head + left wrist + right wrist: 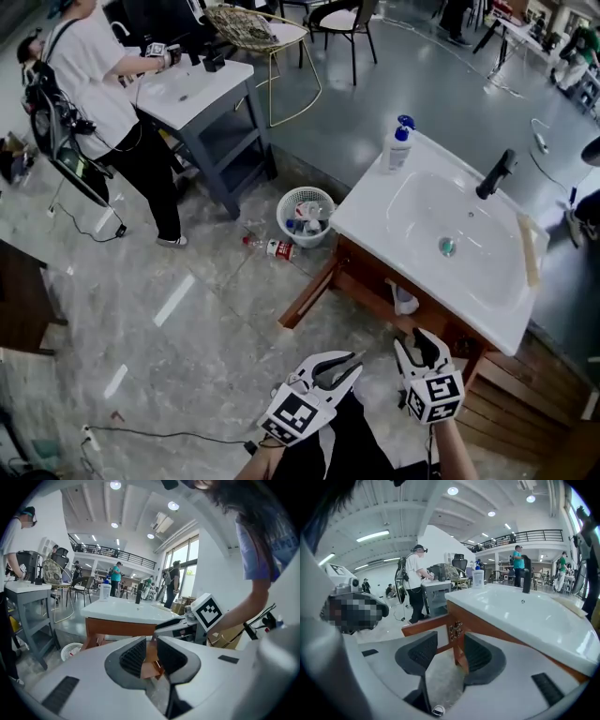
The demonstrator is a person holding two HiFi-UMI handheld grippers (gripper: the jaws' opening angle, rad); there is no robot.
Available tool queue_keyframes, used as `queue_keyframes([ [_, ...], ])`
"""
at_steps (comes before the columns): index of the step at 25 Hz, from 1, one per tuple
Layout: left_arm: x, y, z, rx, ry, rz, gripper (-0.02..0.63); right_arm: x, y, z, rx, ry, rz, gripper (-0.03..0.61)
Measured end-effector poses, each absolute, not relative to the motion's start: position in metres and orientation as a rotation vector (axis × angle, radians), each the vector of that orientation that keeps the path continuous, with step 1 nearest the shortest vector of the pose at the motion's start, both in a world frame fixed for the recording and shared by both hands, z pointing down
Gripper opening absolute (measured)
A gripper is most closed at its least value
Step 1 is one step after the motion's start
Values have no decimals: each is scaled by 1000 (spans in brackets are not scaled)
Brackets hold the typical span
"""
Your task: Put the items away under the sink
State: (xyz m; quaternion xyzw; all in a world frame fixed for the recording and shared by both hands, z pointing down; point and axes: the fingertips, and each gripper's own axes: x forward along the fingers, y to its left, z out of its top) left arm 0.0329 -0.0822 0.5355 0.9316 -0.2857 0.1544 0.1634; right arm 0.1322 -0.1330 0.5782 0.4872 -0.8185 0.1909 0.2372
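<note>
I hold both empty before the sink cabinet: left claw (354, 366) narrowly parted, right claw (415, 345) half open | soap pump bottle (400, 142) waits at sink (361, 220) far-left corner | white bottle (405, 300) sits underneath, stowed I judge

Cabinet item (405, 300) half hidden under sink (367, 223), basket (306, 191) contents unclear

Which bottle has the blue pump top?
The pump bottle standing on the sink rim. The red-labelled bottle lies on the floor by the basket; the white bottle sits under the sink.
</note>
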Motion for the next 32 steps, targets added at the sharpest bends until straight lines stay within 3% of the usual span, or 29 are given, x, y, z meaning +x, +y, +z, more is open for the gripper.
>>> queue_keyframes([
  [14,-1,-84,447,2734,-903,447,75,119,-118,436,1473,-2348,434,66],
  [32,-28,-27,394,2851,-792,405,75,87,-53,371,1601,-2359,384,37],
])
